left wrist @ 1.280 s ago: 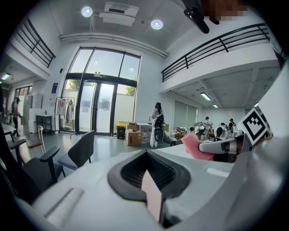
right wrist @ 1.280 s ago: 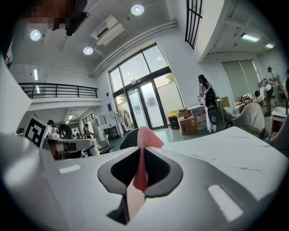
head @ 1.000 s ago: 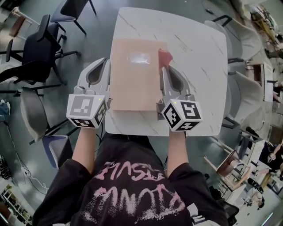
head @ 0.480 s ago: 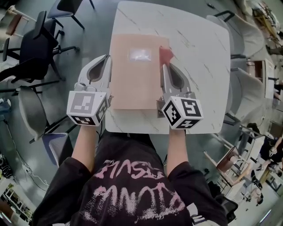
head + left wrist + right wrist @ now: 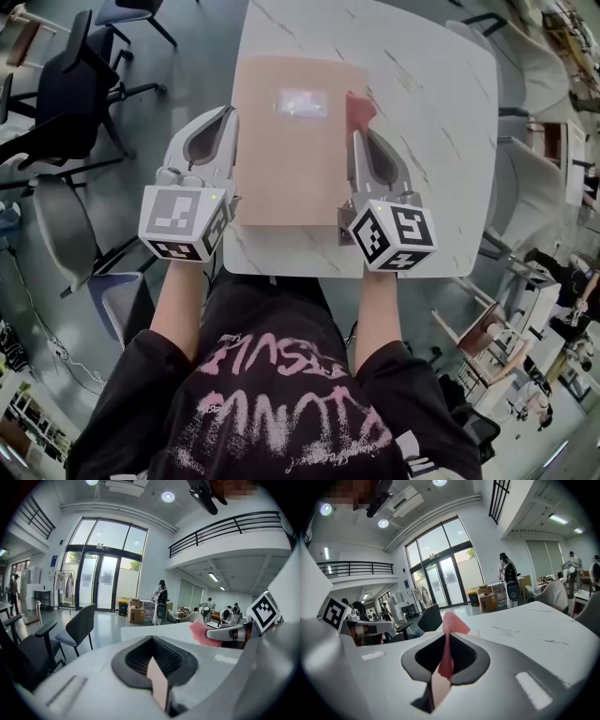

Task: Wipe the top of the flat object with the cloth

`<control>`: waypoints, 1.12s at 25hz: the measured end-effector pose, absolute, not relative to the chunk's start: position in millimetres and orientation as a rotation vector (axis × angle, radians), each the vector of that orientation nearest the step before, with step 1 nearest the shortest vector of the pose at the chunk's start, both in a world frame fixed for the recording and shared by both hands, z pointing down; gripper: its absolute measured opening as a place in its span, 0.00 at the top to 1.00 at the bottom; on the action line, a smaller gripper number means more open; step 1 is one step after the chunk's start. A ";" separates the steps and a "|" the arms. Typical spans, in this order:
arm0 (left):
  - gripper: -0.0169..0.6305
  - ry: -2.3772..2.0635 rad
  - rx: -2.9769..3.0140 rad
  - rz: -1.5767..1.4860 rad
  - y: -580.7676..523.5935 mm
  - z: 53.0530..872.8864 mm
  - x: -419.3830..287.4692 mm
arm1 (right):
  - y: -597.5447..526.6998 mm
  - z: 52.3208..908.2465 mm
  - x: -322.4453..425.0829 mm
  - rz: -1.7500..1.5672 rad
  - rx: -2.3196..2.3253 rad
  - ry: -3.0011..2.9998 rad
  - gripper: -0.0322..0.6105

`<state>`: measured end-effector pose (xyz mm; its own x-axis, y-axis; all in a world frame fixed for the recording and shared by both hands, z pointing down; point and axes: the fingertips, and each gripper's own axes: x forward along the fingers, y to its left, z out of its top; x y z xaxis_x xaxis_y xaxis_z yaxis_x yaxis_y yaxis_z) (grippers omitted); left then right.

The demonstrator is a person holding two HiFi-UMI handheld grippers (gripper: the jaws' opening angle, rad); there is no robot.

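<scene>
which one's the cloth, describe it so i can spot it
On the white marbled table lies a flat tan rectangular sheet. At its right edge, a small pink knitted cloth pokes from the tongs of the right gripper; it's the only bright pink thing there.

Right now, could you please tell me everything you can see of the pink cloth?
The cloth is small, pink-red, with a knitted-looking mesh texture. It is pinched between the shut jaws of the right gripper, bunched into a narrow fold, its top end sticking out past the tips. It sits at the right edge of the tan flat object; whether it touches it is unclear.
</scene>
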<state>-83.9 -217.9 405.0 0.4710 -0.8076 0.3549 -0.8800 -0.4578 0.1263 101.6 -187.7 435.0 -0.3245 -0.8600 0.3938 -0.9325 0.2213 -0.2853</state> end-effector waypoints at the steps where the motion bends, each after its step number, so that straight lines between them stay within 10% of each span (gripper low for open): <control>1: 0.97 -1.434 2.429 0.354 -218.0 406.8 -83.7 | -187.8 436.5 101.2 0.722 1.727 -2.331 0.88; 28: 0.97 -1.399 2.402 0.411 -209.4 443.9 -88.3 | -200.4 462.5 88.2 0.739 1.667 -2.285 0.88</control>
<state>-88.3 -209.4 443.9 0.4762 -0.7804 0.4053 -0.8756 -0.4633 0.1366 88.2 -200.4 462.5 -0.3341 -0.8260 0.4539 -0.9354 0.2314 -0.2673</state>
